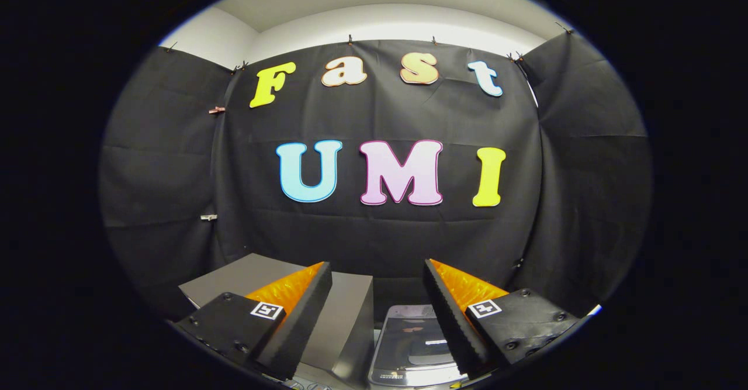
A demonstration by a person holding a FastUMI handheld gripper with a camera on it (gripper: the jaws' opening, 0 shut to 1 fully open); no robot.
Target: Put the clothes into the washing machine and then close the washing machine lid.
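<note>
My gripper [377,285] is open, its two fingers spread wide with nothing between them. It is held high and looks toward the booth's black back wall. Below and between the fingers sits a small washing machine [409,343], seen from above, with a glossy dark lid panel and a pale rim. I cannot tell whether its lid is up or down. No clothes are visible between the fingers or on the machine's top.
A grey box [345,314] with a flat top stands just left of the washing machine, partly behind my left finger. Black cloth walls close the booth behind and on both sides.
</note>
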